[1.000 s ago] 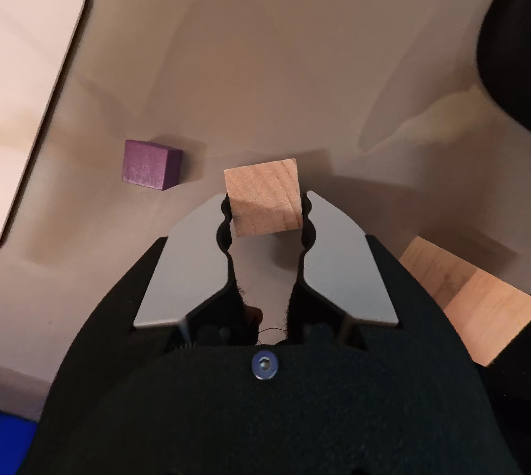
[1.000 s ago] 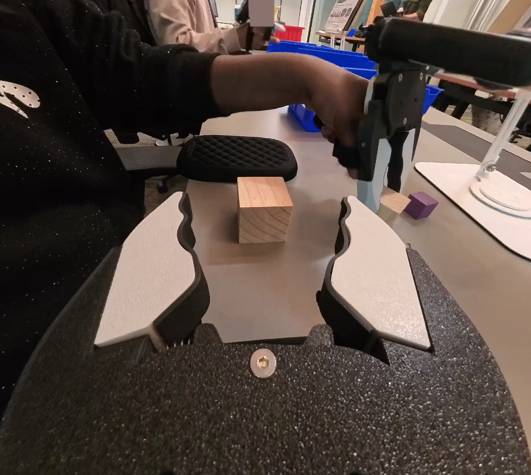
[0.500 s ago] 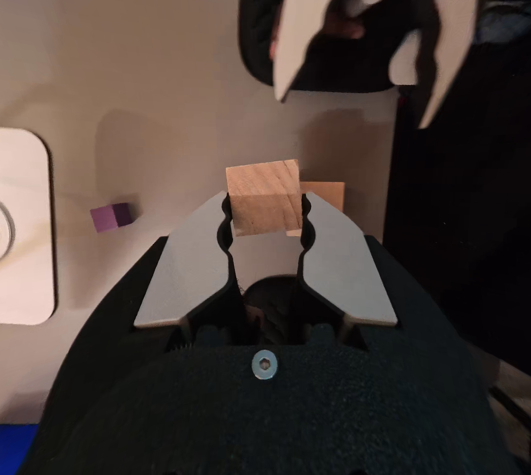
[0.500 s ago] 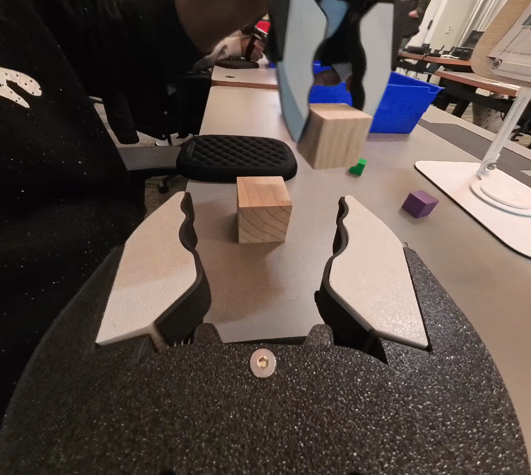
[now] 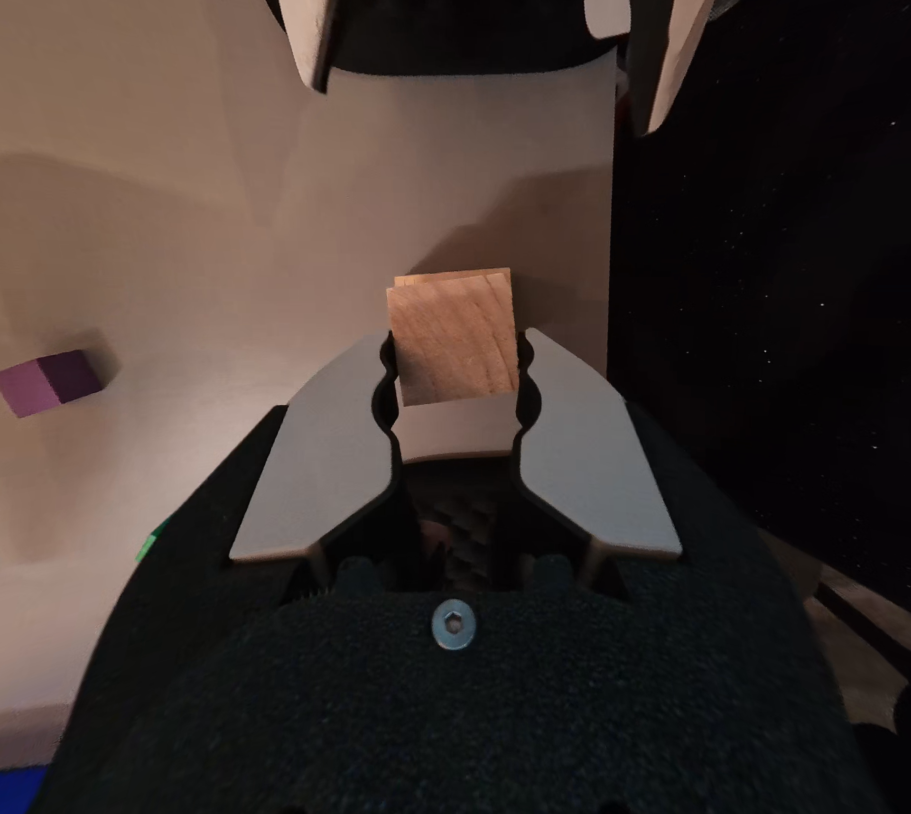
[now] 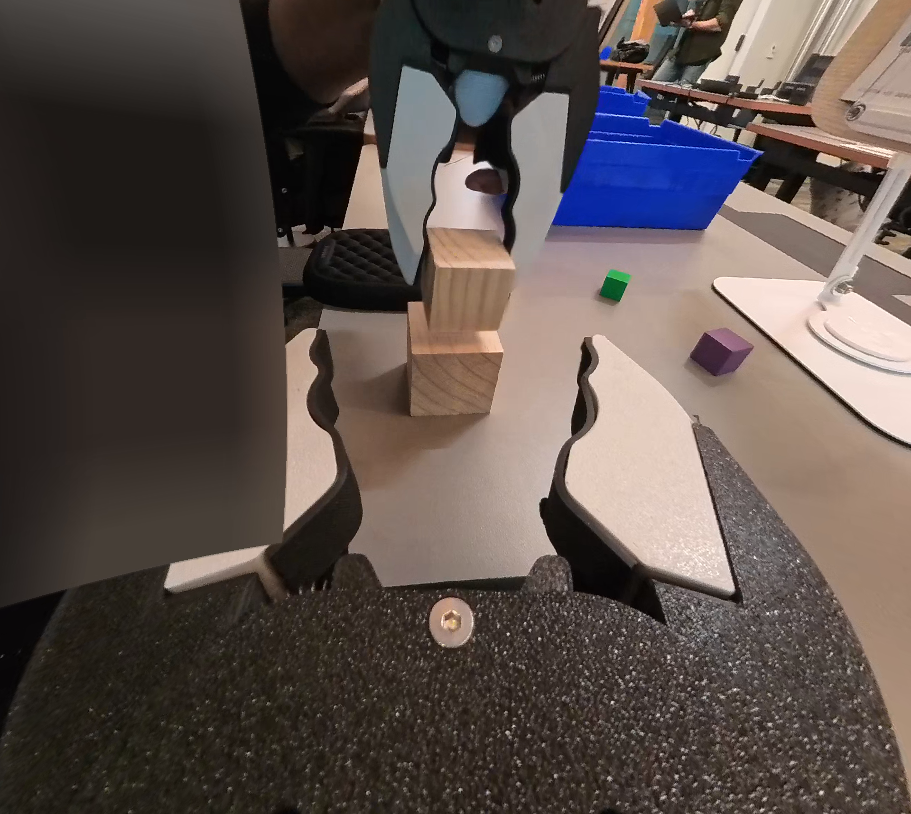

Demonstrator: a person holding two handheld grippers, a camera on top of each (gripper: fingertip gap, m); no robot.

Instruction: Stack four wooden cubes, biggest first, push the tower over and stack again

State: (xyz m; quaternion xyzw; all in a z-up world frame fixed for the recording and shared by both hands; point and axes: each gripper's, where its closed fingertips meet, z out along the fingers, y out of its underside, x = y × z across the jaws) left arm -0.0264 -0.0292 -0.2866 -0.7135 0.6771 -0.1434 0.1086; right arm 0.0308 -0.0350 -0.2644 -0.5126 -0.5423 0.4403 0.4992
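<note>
1. Wood fills the left gripper point(image 5: 453, 349): its two pads press the sides of a pale wooden cube point(image 5: 453, 342), carried just above a second wooden cube point(image 6: 456, 371) that stands on the worktop point(image 6: 616, 420).
2. Right gripper point(image 6: 453, 388) is spread wide with nothing between its fingers; the standing cube lies just ahead of it at 12 o'clock, untouched.
3. Judged from here, the held cube sits slightly skewed and offset toward 1 o'clock over the lower one; squaring the faces and lowering straight before the pads let go would serve best.
4. Outward: a purple cube point(image 6: 720, 350) at 2 o'clock, a green cube point(image 6: 614, 284) beyond it, a blue bin point(image 6: 655, 179) farther back, a white stand base point(image 6: 808, 347) at 3 o'clock.
5. Against half a second ago, the held cube has come down and in from high above to just over the lower cube; the right gripper has barely shifted.
</note>
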